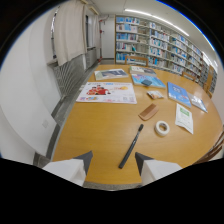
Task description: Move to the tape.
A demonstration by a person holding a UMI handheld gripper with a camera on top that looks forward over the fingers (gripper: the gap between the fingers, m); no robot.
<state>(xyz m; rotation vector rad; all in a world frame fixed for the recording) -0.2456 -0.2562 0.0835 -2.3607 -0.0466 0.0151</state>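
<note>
My claw (pixel 113 161) fingers apart, empty, hovering over desk (pixel 95 130). Tape (pixel 161 128) lies ahead, off to right, beyond black pen (pixel 131 146). Approach not yet done.

Library; long bookshelves (pixel 160 42); wooden reading table (pixel 100 130)

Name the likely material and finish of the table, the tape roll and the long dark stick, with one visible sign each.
Table: probably wood or wood laminate, its orange-brown top smooth with a soft sheen.
Tape: a whitish ring, perhaps paper or plastic; matte.
Stick: black, likely plastic or metal; unclear.
The claw is open.
</note>
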